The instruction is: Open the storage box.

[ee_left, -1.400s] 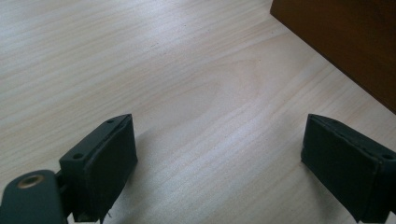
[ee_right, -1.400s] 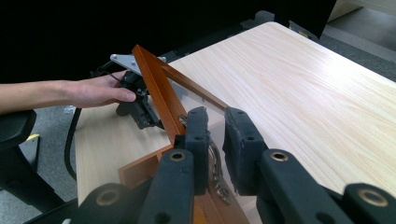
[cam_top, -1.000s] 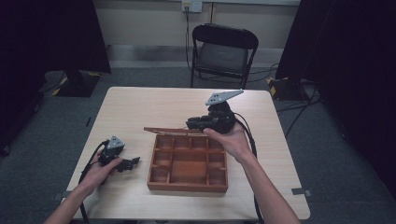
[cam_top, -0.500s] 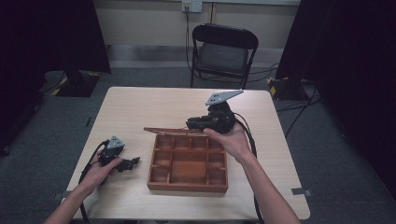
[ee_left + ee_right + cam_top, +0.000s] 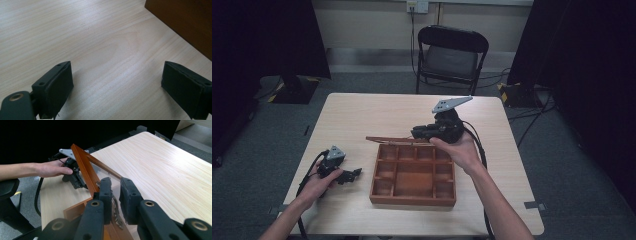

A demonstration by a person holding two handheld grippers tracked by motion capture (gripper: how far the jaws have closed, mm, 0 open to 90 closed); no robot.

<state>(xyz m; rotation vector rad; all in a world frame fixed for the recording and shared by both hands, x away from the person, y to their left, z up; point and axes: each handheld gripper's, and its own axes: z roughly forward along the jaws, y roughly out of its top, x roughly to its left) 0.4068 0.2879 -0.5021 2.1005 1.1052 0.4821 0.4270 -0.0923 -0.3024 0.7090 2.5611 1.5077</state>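
**A:** Start with our right gripper [image 5: 116, 182]. What has it got?

**B:** Its jaws are drawn almost together and clamped on the lid [image 5: 83, 167], at the frame where the small metal clasp [image 5: 116, 212] hangs. From there the frame rises up and away from the jaws, with a clear pane inside it.

**A:** And where is that on the counter [image 5: 377, 112]?

**B:** In the high view the right gripper [image 5: 416, 133] sits over the far edge of the box [image 5: 412, 200], near its far right corner. The lid [image 5: 387, 139] shows as a thin strip running along that far edge. The box itself lies about mid-counter, nearer the near edge, with its compartments open to view.

**A:** So which step are we at?

**B:** We judge that the lid is being swung, held up off the box. We cannot tell which way it is going, or just where the hinge runs.

**A:** And our left gripper [image 5: 354, 174]?

**B:** It rests on the counter to the left of the box. Its own view shows the left gripper [image 5: 117, 82] with jaws wide apart, bare wood between them, and the box wall [image 5: 185, 25] just beyond.

**A:** What does the next move ask of us?

**B:** We should keep a firm pinch on the thin frame and follow the lid's arc without twisting it. If the box starts to slide, the left gripper is near enough to steady its left side.
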